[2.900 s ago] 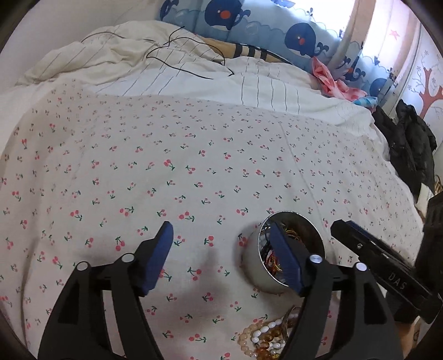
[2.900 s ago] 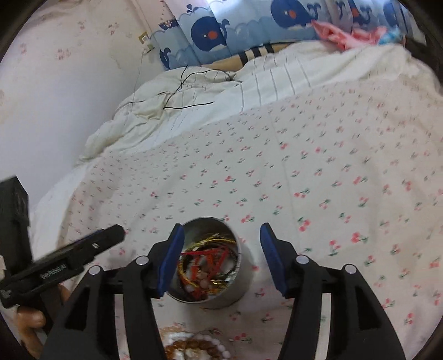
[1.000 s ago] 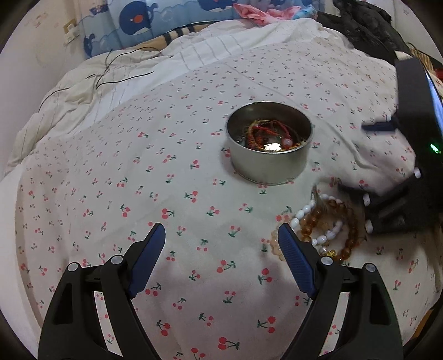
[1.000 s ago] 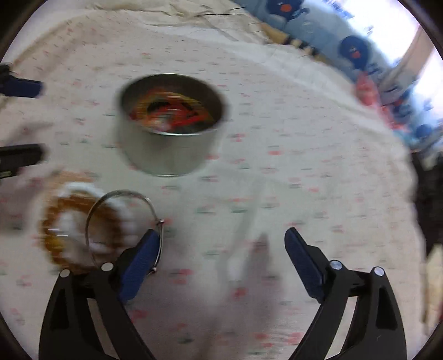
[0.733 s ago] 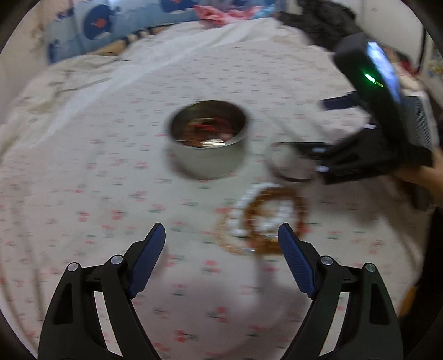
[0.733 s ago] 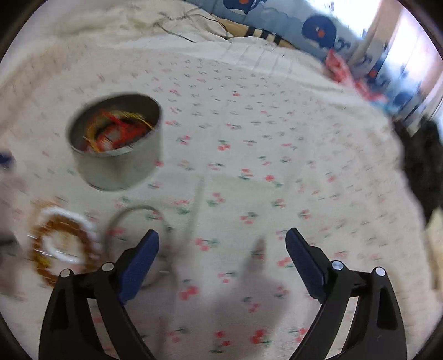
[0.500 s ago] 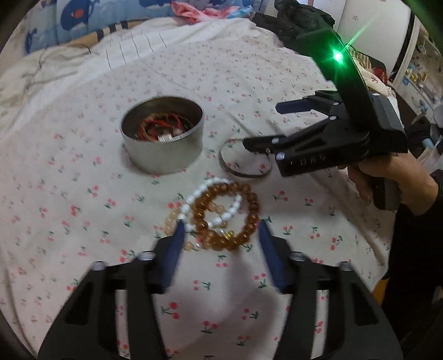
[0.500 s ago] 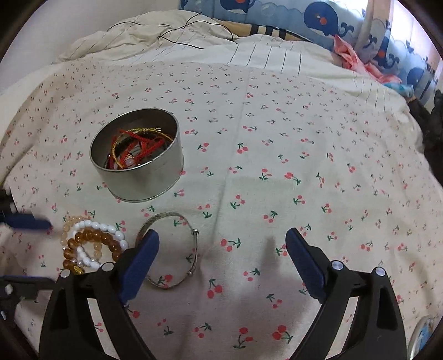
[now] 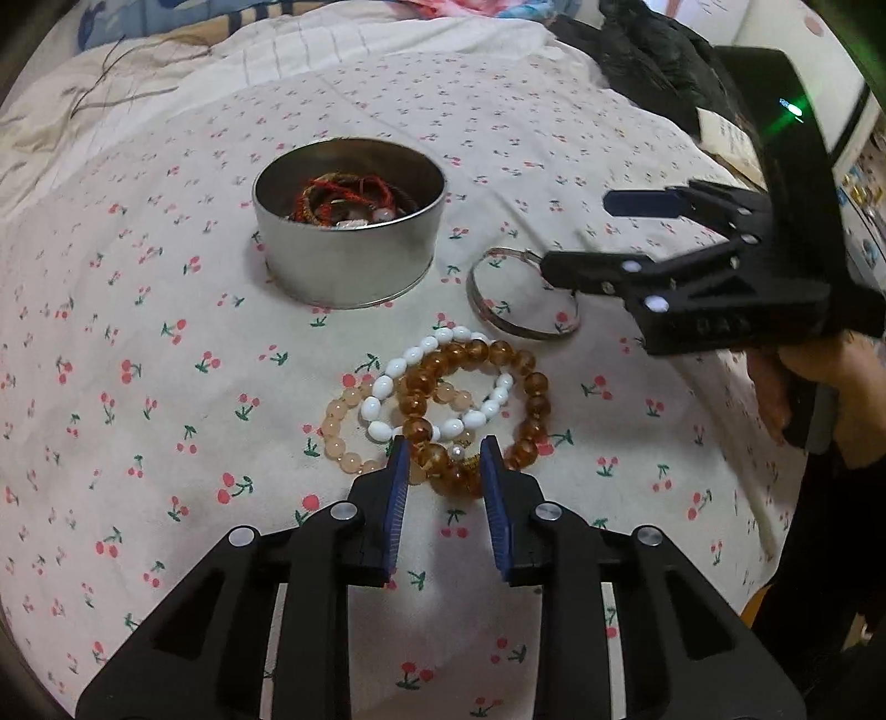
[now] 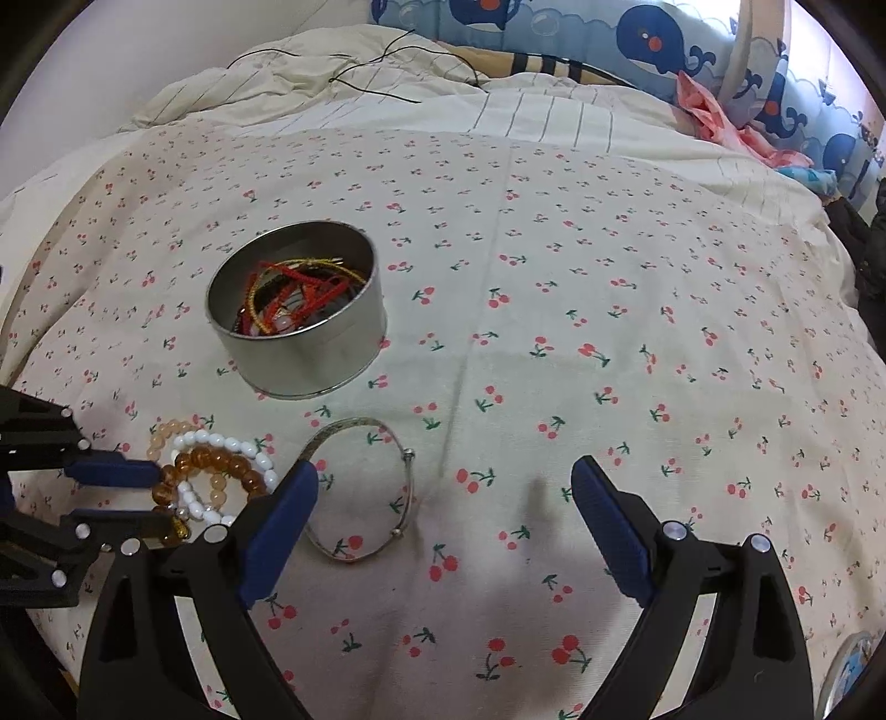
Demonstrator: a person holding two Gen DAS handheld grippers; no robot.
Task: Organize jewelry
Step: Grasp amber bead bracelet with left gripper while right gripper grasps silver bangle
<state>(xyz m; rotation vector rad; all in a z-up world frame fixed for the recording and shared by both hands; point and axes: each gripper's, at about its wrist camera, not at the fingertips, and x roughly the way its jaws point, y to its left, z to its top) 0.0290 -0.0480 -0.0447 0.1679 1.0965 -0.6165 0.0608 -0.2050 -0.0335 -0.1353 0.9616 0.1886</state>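
Observation:
An amber bead bracelet (image 9: pixel 498 351) lies tangled with a white one (image 9: pixel 382 387) and a peach one (image 9: pixel 338 432) on the cherry-print sheet. My left gripper (image 9: pixel 444 459) is tilted down over them, jaws closing, with the amber beads (image 10: pixel 216 459) between the pads, which are not clearly pressing. A silver bangle (image 9: pixel 501 325) lies flat to the right of the round tin (image 9: pixel 349 266), which holds red and gold cords. My right gripper (image 10: pixel 443 473) hangs wide open and empty just above the bangle (image 10: pixel 354 423). It also shows in the left wrist view (image 9: pixel 587 235).
The tin (image 10: pixel 304 360) stands mid-bed. A striped quilt with a black cable (image 10: pixel 376 61) is heaped at the head, below whale-print pillows (image 10: pixel 653 39). Dark clothing (image 9: pixel 653 61) lies at the bed's right edge. A person's hand (image 9: pixel 797 382) holds the right gripper.
The left gripper swung over to the bead bracelets and its jaws narrowed around the amber one. The bangle left the right gripper's finger and now lies on the sheet, with that gripper drawn back.

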